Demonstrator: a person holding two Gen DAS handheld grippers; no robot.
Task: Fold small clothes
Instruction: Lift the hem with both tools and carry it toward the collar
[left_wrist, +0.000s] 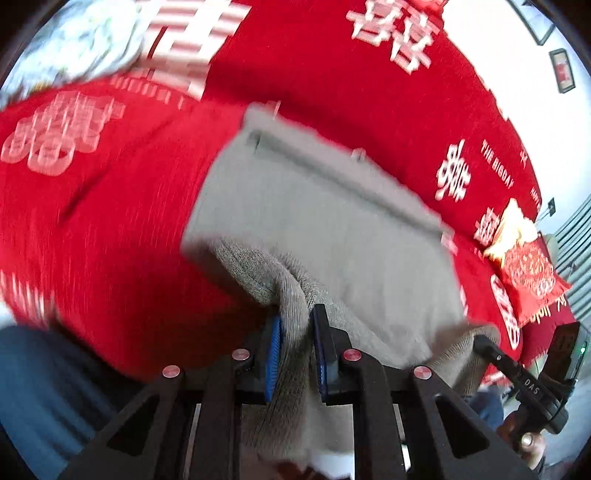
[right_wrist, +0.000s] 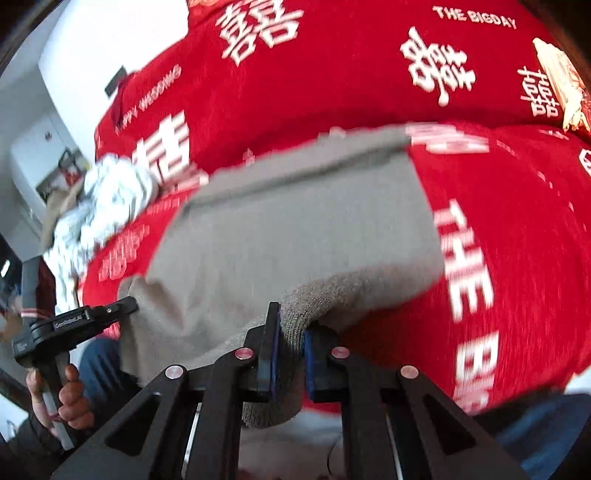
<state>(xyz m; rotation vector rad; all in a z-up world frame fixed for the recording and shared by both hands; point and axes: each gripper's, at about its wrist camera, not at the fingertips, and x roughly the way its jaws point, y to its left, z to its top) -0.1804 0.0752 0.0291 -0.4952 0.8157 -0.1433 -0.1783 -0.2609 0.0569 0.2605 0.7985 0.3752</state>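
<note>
Both grippers tilt downward, side by side. The left gripper (left_wrist: 295, 332) pinches grey knit cloth (left_wrist: 314, 229); the right gripper (right_wrist: 291, 332), at its three o'clock, does likewise.

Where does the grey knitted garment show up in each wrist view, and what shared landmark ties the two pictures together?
Left wrist: grey knitted garment fills the centre, its near edge pinched in the left claw.
Right wrist: it spans centre and left, near edge pinched in the right claw.
Shared landmark: the red cloth with white lettering under the garment.
</note>
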